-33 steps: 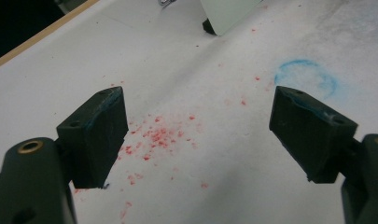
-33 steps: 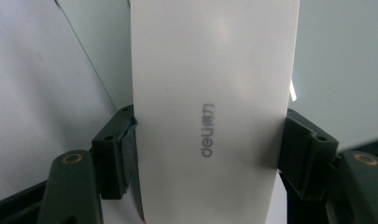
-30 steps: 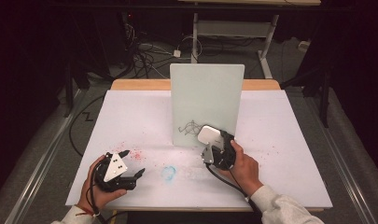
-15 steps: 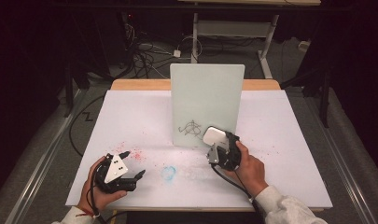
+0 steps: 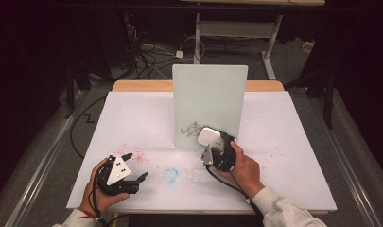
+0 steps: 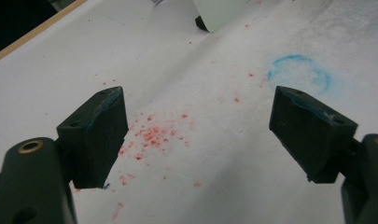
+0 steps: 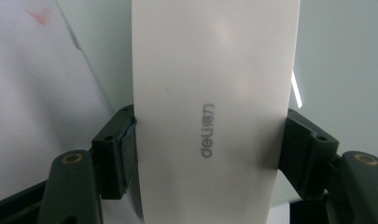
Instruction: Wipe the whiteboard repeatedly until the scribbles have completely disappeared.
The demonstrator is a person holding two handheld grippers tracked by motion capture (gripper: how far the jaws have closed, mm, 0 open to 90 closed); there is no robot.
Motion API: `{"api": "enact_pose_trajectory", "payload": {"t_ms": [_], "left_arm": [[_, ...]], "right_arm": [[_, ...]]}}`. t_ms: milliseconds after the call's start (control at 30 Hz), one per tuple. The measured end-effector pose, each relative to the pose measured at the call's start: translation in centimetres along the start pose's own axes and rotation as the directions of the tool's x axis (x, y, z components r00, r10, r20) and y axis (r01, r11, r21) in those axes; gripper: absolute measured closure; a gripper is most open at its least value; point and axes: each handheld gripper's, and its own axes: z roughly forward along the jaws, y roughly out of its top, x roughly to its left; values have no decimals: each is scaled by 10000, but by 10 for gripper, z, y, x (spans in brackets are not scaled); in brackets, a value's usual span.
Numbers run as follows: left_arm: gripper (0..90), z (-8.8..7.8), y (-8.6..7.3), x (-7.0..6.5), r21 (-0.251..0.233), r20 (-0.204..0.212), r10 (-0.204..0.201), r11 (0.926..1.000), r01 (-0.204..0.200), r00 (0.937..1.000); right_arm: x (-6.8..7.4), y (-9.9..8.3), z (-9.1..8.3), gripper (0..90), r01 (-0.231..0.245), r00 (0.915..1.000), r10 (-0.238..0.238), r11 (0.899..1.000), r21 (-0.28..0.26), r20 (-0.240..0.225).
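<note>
- One white eraser block [image 7: 214, 116], "deli" printed on its face, sits clamped btwn both jaws of the right gripper [image 7: 210, 140]; pads press its two long sides, block stands up out of the jaws.
- High view: eraser [image 5: 210, 137] is held right against the lower part of the upright whiteboard [image 5: 210, 94], just beside a black scribble [image 5: 189, 129] on the board.
- Right gripper [image 5: 218, 150] sits in the person's right hand [image 5: 241, 168], low over the table, near the board's foot; cable trails back toward the sleeve.
- Whiteboard stands approx mid-table, facing the person, on a white table cover [image 5: 283, 142].
- Left gripper [image 6: 196, 130]: jaws wide apart, nothing btwn them, hovering over the cover.
- High view: left gripper [image 5: 120, 175] in the left hand [image 5: 97, 189] at the table's near-left, well apart from the board.
- Red specks [image 6: 154, 135] lie under/ahead of the left jaws; blue smudged ring [image 6: 298, 74] off to their right.
- Same blue ring [image 5: 170, 175] lies btwn the two grippers in the high view.
</note>
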Motion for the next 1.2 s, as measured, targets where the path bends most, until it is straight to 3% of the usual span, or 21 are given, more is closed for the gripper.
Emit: {"api": "enact_pose_trajectory", "payload": {"t_ms": [167, 367, 500, 767, 1033, 1200], "left_arm": [[186, 1, 0, 0, 12, 32, -19, 10000, 19, 10000], [186, 3, 1, 0, 22, 63, -19, 10000, 18, 10000], [186, 1, 0, 0, 15, 45, -7, 10000, 7, 10000], [187, -2, -1, 2, -78, -52, -121, 9999, 120, 9999], [186, -3, 0, 1, -68, -91, -49, 10000, 48, 9999], [186, -2, 0, 2, -51, -107, -68, 10000, 67, 9999]], "right_arm": [[10, 10, 2, 306, 223, 9996, -228, 9993, -305, -173], [20, 23, 3, 306, 389, 9992, -390, 9974, -611, -9], [20, 23, 3, 307, 394, 9992, -399, 9973, -617, -68], [7, 2, 1, 307, 354, 9994, -356, 9984, -438, -36], [-20, -16, -2, 307, -685, 9976, 684, 9971, -340, -50], [-22, -19, -2, 307, -904, 9959, 903, 9951, -389, -43]]}}
